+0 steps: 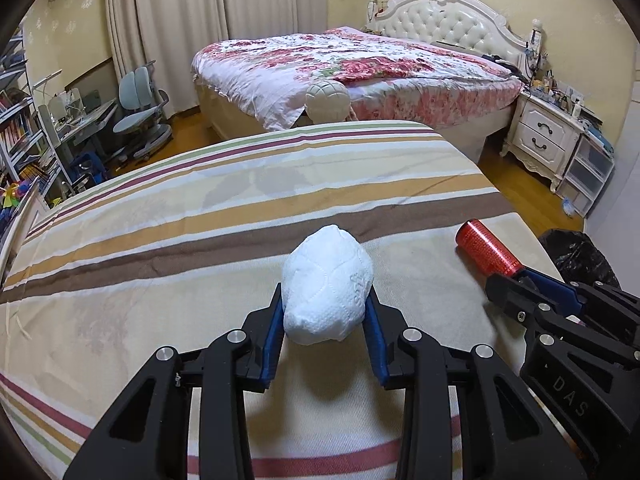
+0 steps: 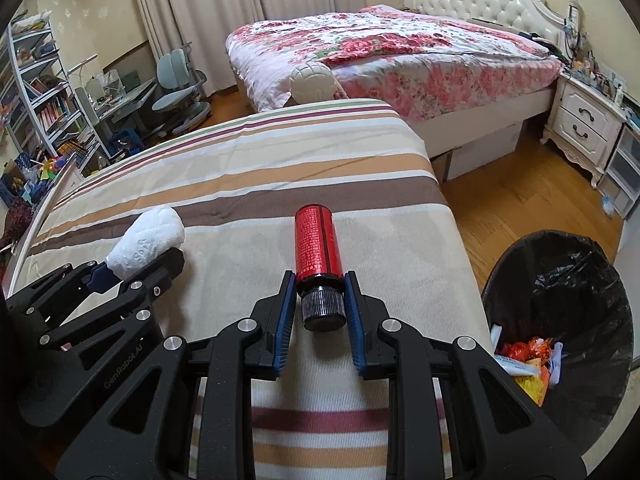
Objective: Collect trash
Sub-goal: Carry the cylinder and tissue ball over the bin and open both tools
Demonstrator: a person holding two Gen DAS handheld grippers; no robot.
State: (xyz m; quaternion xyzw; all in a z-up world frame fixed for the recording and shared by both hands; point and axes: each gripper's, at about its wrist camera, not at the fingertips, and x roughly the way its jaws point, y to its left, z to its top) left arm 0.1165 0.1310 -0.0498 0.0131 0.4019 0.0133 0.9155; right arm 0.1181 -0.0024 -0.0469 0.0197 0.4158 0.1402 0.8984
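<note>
Two claws work over the striped bed (image 2: 280, 160): the left claw (image 1: 326, 308) clamps a white tissue wad (image 1: 326, 284), the right claw (image 2: 320, 292) clamps a red bottle (image 2: 318, 246).

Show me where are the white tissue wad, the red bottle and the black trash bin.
white tissue wad (image 1: 328, 280), left wrist view, middle of its top.
red bottle (image 2: 317, 244), right wrist view, centre of the red label.
black trash bin (image 2: 568, 276), right wrist view, inner bag wall.
</note>
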